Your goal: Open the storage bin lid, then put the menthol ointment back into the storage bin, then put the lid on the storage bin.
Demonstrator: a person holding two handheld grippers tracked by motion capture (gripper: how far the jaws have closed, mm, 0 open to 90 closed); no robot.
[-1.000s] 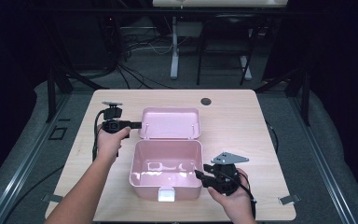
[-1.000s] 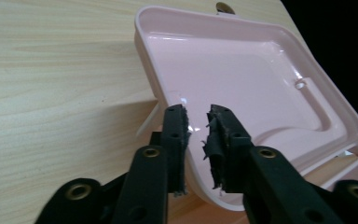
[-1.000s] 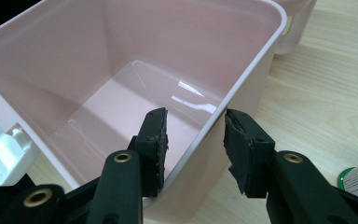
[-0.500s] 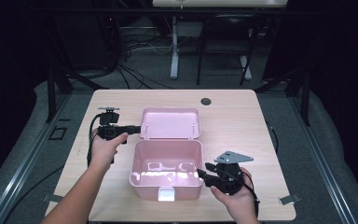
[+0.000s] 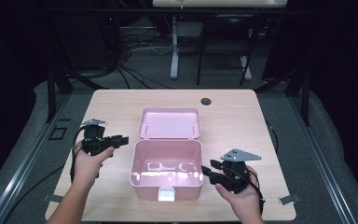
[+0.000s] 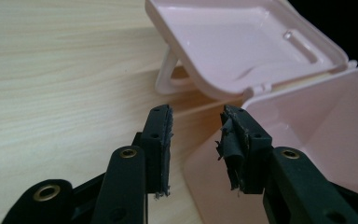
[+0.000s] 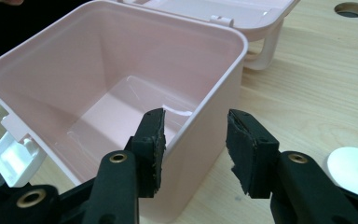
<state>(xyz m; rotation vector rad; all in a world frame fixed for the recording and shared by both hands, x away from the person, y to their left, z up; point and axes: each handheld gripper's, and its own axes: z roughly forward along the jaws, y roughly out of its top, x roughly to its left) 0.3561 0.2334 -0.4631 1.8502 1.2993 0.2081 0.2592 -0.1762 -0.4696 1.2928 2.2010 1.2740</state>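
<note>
At the table's near edge, the right gripper (image 5: 209,169) straddles the right wall of the open, empty pink plastic box (image 5: 166,173), jaws spreading, unpinched; release cleanly. Farther left, the left gripper (image 5: 124,138), jaws just opened and empty, should clear the flat-lying lid (image 5: 169,123).

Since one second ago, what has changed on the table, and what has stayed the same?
The left gripper has drawn away from the open lid toward the table's left edge; its jaws have just been opening, with nothing between them. The right gripper kept its place at the pink box, and its jaws, astride the box's wall, have just been opening. The box stays open and empty.
</note>
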